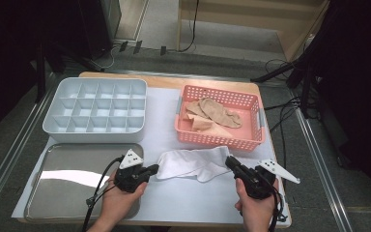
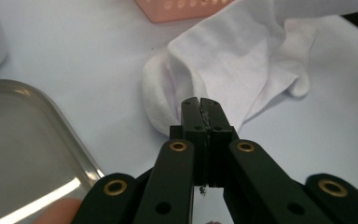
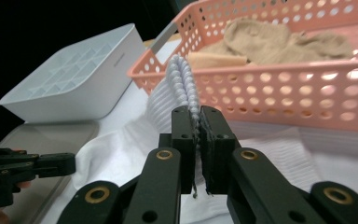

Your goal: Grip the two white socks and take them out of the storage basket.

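Observation:
A white sock [image 1: 193, 163] lies stretched across the white table cover between my two grippers. My left gripper [image 1: 153, 169] is at its left end; in the left gripper view its jaws [image 2: 200, 100] are shut, with the tips over the edge of the sock [image 2: 242, 60], pinching the fabric there. My right gripper [image 1: 229, 160] is at the right end. In the right gripper view it [image 3: 198, 109] is shut on the sock's ribbed cuff [image 3: 182, 77], which stands up between the pads. The left gripper [image 3: 51, 165] appears farther off there.
A pink basket [image 1: 220, 140] holding beige socks [image 1: 212, 113] stands just behind the white sock. A white divided box [image 1: 96, 104] sits at the back left. A metal tray [image 1: 67, 179] lies at the front left, beside my left hand.

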### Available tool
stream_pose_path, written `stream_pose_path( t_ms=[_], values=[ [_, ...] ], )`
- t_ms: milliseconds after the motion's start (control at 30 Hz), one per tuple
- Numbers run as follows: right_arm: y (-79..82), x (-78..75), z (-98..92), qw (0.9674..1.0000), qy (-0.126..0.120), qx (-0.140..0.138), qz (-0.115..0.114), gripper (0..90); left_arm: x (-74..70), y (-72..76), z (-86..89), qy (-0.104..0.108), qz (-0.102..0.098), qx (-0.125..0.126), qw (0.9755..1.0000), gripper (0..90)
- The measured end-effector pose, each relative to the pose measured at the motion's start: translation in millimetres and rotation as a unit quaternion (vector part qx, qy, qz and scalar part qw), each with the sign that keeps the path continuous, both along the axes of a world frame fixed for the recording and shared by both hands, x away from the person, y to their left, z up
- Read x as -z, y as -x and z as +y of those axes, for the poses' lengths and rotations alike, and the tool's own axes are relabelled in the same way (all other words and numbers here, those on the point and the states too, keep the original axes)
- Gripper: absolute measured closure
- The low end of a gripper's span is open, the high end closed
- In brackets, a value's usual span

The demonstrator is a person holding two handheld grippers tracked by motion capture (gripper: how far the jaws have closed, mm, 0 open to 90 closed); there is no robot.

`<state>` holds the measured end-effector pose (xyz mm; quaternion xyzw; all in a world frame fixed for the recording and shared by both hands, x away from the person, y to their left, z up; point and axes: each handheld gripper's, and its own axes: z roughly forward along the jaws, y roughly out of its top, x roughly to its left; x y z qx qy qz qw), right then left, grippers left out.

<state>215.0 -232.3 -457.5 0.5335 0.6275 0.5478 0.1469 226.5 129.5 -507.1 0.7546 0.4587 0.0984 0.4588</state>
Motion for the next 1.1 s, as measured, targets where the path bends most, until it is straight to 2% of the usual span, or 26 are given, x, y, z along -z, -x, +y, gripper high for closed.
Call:
stream_pose_path(
  t_ms=[133,267,367,433,500,567,633,700,767,833,900,1033,1100],
  values=[
    [7.6,-13.8,-9.8,0.9998,0.002,-0.001,-0.02,86.1,-11.1,0.1,10.3,0.02,-0.014,-0.003,0.9997,90.0],
    [19.6,-24.2,-24.9,0.9996,-0.012,0.015,-0.023,87.1,-18.2,-1.9,19.2,0.041,0.002,0.012,0.9991,90.0],
    [29.7,-25.4,-32.9,0.9997,0.004,0.025,-0.006,87.4,-18.5,-3.7,23.6,0.046,0.035,0.04,0.9975,90.0],
    [33.9,-21.2,-39.0,0.999,0.012,0.039,0.02,87.7,-15.2,-5.8,24.2,0.047,0.057,0.055,0.9957,90.0],
    [33.9,-14.0,-44.2,0.998,0.009,0.044,0.044,87.7,-11.3,-8.1,21.6,0.037,0.065,0.056,0.9956,90.0],
    [25.0,-0.2,-47.6,0.9958,0.021,0.046,0.076,87.7,-7.0,-12.7,17.5,0.028,0.071,0.048,0.9959,90.0],
    [12.3,12.8,-49.1,0.9942,0.03,0.048,0.091,87.4,-2.0,-19.4,10.9,0.013,0.073,0.041,0.9964,90.0],
    [-5.4,28.2,-49.1,0.993,0.026,0.046,0.106,87.3,1.7,-26.1,5.9,-0.006,0.068,0.03,0.9972,90.0],
    [-21.7,38.9,-46.2,0.9928,0.028,0.036,0.111,87.4,2.6,-30.0,3.1,-0.012,0.064,0.022,0.9976,90.0],
    [-30.5,39.7,-43.2,0.9934,0.028,0.036,0.105,87.1,2.2,-32.5,1.9,-0.015,0.054,0.007,0.9984,90.0],
    [-40.1,41.1,-39.6,0.9938,0.04,0.033,0.098,87.1,4.4,-34.5,1.1,-0.019,0.052,-0.001,0.9985,90.0],
    [-52.7,52.3,-36.8,0.9927,0.055,0.039,0.1,88.1,7.6,-33.9,1.0,-0.017,0.046,-0.014,0.9987,89.8],
    [-53.9,56.8,-37.6,0.9932,0.048,0.037,0.099,82.7,7.6,-33.0,2.6,-0.014,0.045,-0.017,0.9987,86.4]
  ],
)
